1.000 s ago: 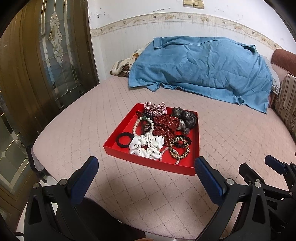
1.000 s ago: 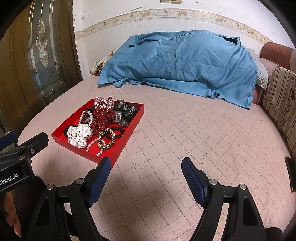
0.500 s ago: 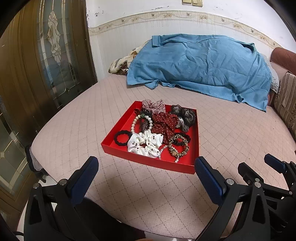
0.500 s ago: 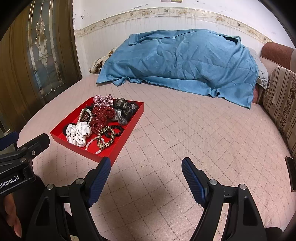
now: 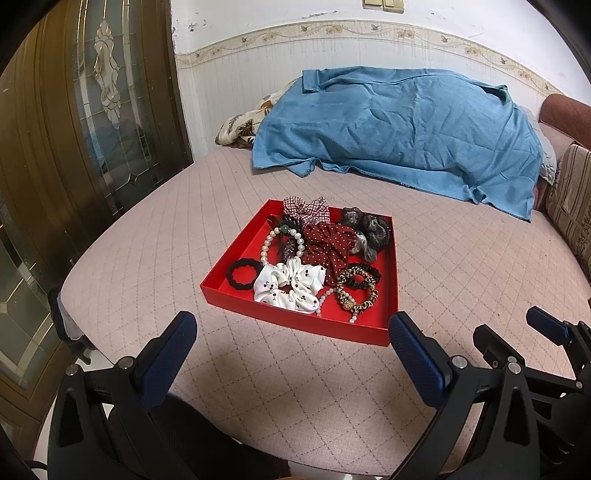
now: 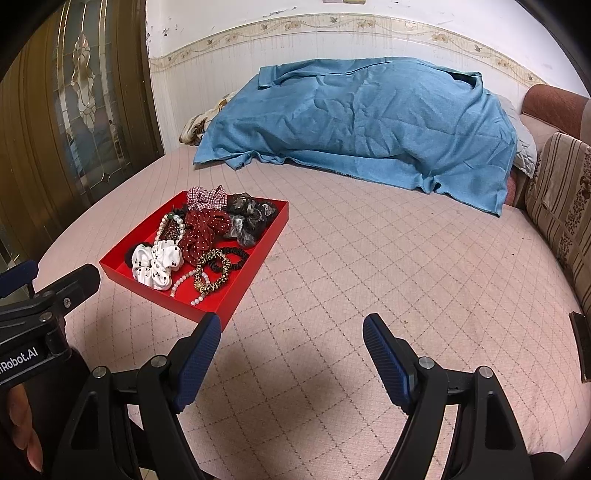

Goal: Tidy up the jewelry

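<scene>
A red tray sits near the front-left edge of the quilted bed, heaped with soft scrunchies like the white spotted one and a bead bracelet that looks, through the tangle, slippery and snag-prone. Both the left gripper and right gripper hang wide apart and empty short of the tray; a light pinch on the scrunchie's puffed folds should lift it.

This is a bedroom in someone's home. Ahead of the grippers spreads a bed under a pink quilted cover, with a blue blanket heaped over bedding at its far side against a white wall with a floral border. Off to the left stands a dark wooden door with leaded glass; to the right, striped cushions.
</scene>
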Available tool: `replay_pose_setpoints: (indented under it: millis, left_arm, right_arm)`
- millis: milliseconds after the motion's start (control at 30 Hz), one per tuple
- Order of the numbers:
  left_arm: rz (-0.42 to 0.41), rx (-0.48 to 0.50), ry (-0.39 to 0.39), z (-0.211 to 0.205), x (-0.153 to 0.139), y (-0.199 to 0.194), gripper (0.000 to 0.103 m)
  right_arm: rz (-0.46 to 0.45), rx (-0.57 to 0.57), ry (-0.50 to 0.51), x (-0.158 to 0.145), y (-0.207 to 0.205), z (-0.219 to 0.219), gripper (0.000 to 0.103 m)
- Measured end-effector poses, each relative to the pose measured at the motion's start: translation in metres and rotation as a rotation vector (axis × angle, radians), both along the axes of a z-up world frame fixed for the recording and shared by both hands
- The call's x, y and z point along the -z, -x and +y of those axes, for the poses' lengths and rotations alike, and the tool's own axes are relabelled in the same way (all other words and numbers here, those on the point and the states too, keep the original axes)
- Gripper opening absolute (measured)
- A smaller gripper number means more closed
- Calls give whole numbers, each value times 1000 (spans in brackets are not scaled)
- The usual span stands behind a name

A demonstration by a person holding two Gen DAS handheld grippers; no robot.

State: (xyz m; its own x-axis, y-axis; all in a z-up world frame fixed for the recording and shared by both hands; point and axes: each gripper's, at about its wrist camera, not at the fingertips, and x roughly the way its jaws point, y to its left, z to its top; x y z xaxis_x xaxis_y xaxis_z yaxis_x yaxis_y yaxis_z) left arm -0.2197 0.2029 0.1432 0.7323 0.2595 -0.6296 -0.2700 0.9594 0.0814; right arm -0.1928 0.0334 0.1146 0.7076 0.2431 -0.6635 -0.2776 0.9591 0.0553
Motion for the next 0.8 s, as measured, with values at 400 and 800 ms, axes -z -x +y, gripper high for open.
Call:
replay_pose_setpoints:
  millis: [400,800]
  left_arm:
    - [2,0,-2,-1,1,0,103]
    - [0,-1,-3,-1,2,-1,103]
  right_arm:
    - [7,-5,-2,3,-1,3,83]
    - [10,-13,0,5,-2,3,84]
